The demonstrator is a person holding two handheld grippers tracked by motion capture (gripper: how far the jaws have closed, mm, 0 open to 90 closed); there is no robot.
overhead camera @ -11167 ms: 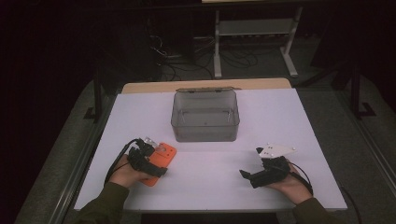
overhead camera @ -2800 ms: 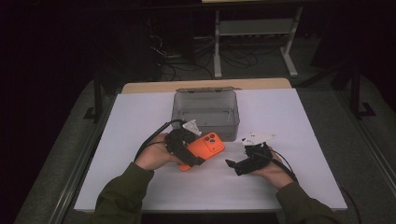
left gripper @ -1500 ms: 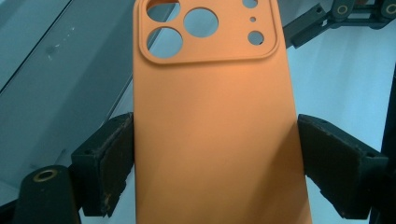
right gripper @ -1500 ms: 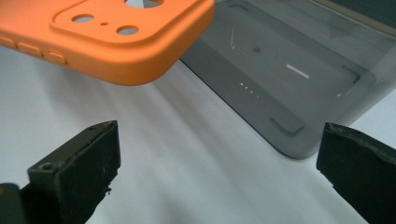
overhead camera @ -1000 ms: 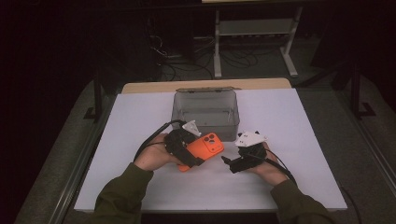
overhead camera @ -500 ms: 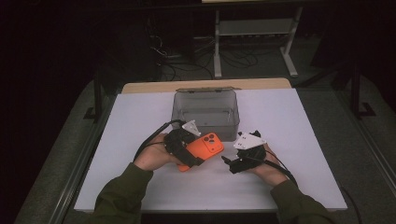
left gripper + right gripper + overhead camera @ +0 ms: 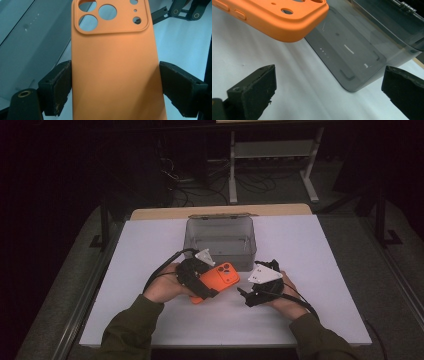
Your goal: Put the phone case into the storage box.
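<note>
An orange phone case point(image 7: 221, 279) is held just above the white table, in front of the clear box, with its camera cutouts pointing right. My left gripper point(image 7: 209, 284) is shut on it across its width; in the left gripper view both pads point(image 7: 58, 87) press the edges of the phone case point(image 7: 115, 70). My right gripper point(image 7: 246, 296) sits a little right of the case, jaws wide open and nothing between them. In the right gripper view the phone case point(image 7: 279, 20) hangs at the upper left, beyond my right gripper point(image 7: 329, 92).
A smoky clear plastic box point(image 7: 220, 251) stands open-topped at the table's middle back, close behind both hands; its wall point(image 7: 362, 50) lies just ahead of the right jaws. The white table point(image 7: 325, 270) spreads to both sides. Dark floor, cables and a rack lie beyond.
Since the earliest frame the left hand has brought the case from the front left to the middle, and the right hand has come in from the front right. Over the last second nothing has visibly moved.
</note>
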